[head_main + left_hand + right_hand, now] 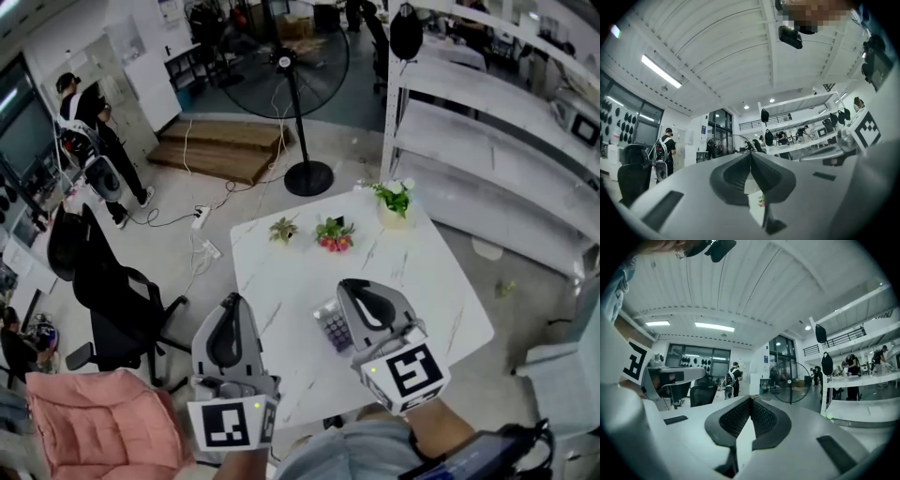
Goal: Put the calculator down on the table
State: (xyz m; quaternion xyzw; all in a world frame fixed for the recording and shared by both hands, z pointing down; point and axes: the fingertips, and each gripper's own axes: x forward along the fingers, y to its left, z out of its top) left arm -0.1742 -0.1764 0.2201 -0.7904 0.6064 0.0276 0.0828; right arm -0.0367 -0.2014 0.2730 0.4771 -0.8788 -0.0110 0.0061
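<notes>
Right tool [751, 400] closed, empty; only head view shows calculator [331, 328] on table [281, 272].

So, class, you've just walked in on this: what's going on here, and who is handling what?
A person holds a two-jaw gripper in each hand above a white table. The calculator lies flat on the table, partly hidden behind the right gripper in the head view. Neither gripper holds it: the left gripper and the right both point out at the room, jaws together with nothing between them. Three small plants stand at the table's far side.
</notes>
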